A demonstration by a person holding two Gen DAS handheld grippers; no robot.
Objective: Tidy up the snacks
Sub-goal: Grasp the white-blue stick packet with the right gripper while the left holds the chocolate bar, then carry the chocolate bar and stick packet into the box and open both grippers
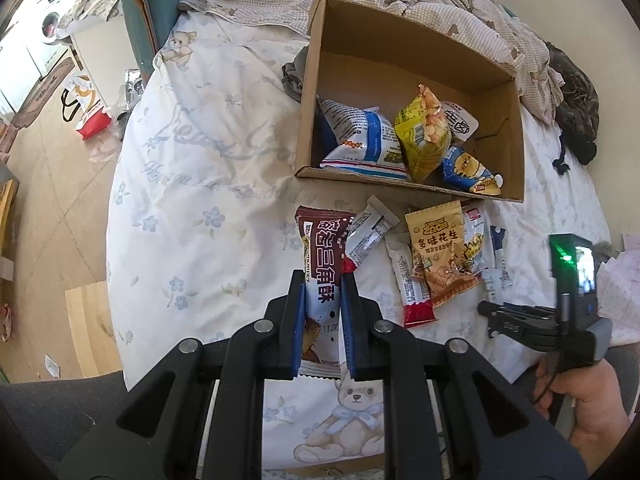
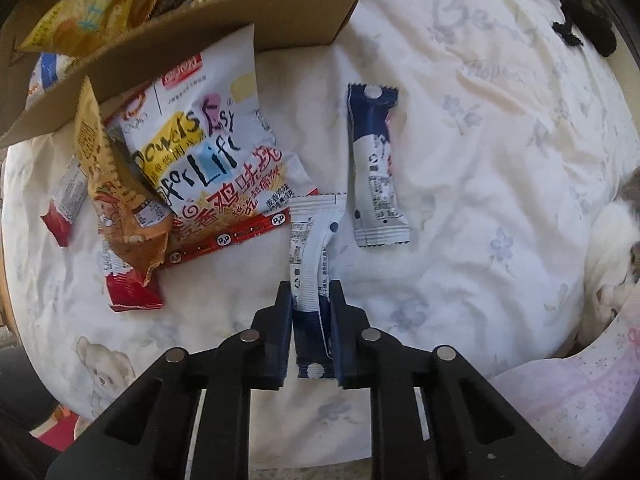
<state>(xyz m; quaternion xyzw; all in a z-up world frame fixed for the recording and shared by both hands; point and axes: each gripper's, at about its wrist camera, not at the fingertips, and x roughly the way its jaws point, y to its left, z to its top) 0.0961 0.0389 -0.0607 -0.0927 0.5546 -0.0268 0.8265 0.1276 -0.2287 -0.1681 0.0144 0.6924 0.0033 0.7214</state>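
Snacks lie loose in front of the cardboard box point(image 1: 516, 148); the left gripper point(image 1: 323, 280) is clamped on a brown packet point(image 1: 320, 248), the right gripper point(image 2: 311, 292) on a white stick packet point(image 2: 310, 248); next, I'd judge, both need carrying over the box's near wall and releasing inside.

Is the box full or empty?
Neither: the box is partly filled. A few snack bags lie at its front, and bare cardboard shows behind them.
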